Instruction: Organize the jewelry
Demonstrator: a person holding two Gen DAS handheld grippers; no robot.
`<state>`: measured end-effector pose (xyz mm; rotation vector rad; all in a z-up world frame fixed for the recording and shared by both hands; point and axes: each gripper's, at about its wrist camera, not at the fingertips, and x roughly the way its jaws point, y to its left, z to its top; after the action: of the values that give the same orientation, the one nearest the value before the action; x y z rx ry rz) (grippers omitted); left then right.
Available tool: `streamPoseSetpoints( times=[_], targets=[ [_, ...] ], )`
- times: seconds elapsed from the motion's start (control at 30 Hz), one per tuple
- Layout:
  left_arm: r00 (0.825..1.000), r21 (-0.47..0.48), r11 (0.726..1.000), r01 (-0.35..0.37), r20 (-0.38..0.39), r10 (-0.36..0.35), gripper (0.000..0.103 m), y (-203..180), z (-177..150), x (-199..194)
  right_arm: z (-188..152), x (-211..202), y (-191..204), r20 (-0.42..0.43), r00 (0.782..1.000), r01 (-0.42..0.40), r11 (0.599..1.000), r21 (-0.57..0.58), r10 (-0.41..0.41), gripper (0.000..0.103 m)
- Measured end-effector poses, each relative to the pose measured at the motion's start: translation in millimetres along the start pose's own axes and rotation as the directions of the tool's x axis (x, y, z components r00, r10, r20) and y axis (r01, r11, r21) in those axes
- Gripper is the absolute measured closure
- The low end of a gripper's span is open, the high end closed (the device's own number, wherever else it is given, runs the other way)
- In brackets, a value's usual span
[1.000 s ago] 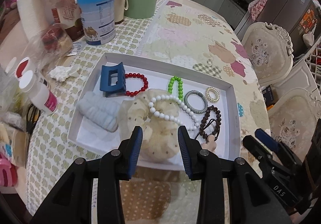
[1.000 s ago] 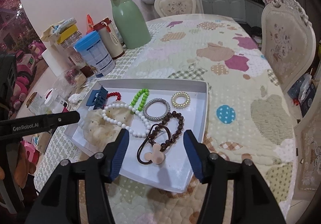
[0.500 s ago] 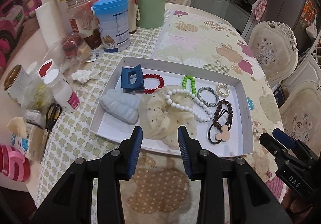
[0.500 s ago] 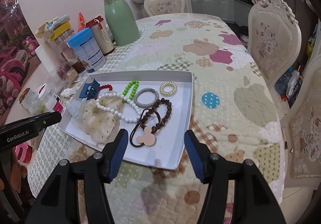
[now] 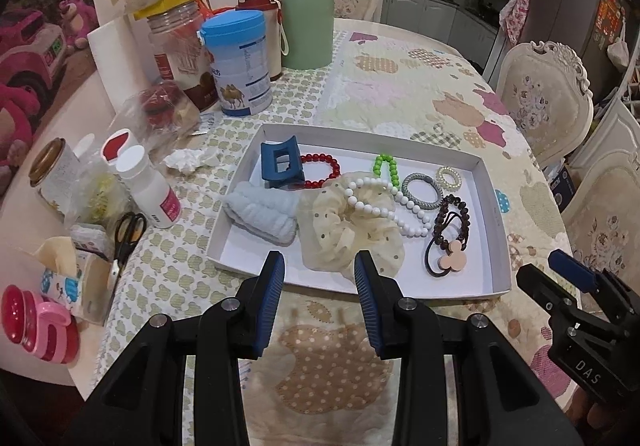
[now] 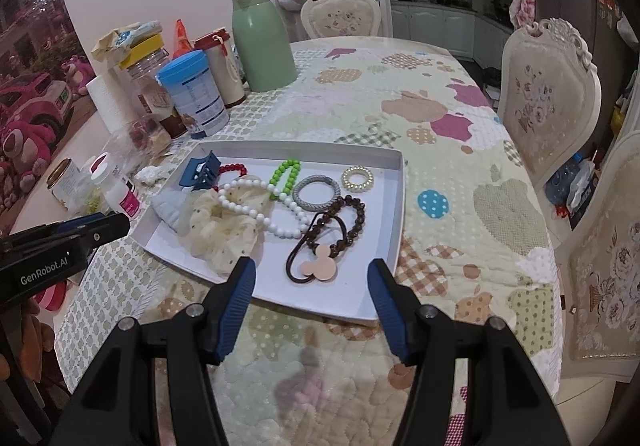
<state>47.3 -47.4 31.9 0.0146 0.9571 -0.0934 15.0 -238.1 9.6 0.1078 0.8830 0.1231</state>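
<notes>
We note a quilted worktop (image 6: 460, 174) bearing a white tray (image 6: 394, 214) of jewelry. Inside lie a cream scrunchie (image 5: 348, 234) and white bead necklace (image 5: 384, 206). Left gripper (image 5: 319, 278) and right gripper (image 6: 312, 284) hover before the tray, fingers apart, holding nothing.

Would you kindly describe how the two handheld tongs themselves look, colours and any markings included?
Both the left tongs and the right tongs are matte black plastic with ribbed blue pads and silver screws. White lettering shows on their sides: "GenRobot.AI" on the left, "DAS" on the right.
</notes>
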Motion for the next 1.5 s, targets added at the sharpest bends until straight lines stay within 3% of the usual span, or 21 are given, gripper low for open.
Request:
streamPoseSetpoints(
  times=[0.57,1.5],
  targets=[
    [0.998,0.007,1.000,-0.008,0.062,0.008,0.075,6.7,1.2,-17.2,-0.4,-7.3,14.9,0.014,1.000,-0.002,1.000,-0.020,0.003,0.042],
    [0.995,0.022,1.000,-0.018,0.098,0.016,0.075,5.4,9.8,-23.0,15.4,-5.7,26.8,0.023,1.000,-0.006,0.999,-0.046,0.007,0.041]
  ],
)
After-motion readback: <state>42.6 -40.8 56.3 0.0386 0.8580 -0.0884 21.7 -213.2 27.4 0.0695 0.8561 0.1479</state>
